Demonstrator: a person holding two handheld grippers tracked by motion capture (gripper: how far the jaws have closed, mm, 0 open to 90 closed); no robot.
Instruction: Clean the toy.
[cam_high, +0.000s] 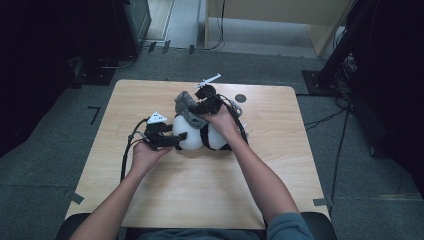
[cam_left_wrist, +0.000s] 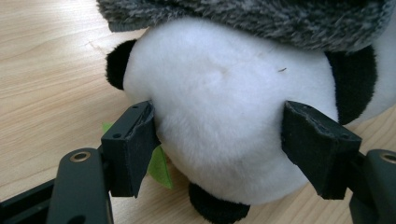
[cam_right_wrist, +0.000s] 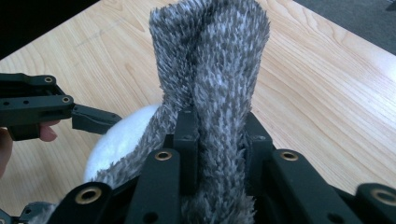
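One wooden table (cam_high: 200, 190), one plush panda (cam_left_wrist: 219, 121) lying mid-table. The left gripper (cam_left_wrist: 219, 144) spreads wide, jaws pressing its white head. The right gripper (cam_right_wrist: 219, 140) clamps one grey fuzzy cloth (cam_right_wrist: 215, 56) above the panda. No writing readable.

A wooden table (cam_high: 200, 195) bears a small dark disc (cam_high: 241, 98), perhaps a sticker.

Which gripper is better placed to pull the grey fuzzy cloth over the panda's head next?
Right. The right gripper is shut on the grey fuzzy cloth, held just above the plush panda. The left gripper has a pad on each side of the panda's white head, so it should probably just steady it.
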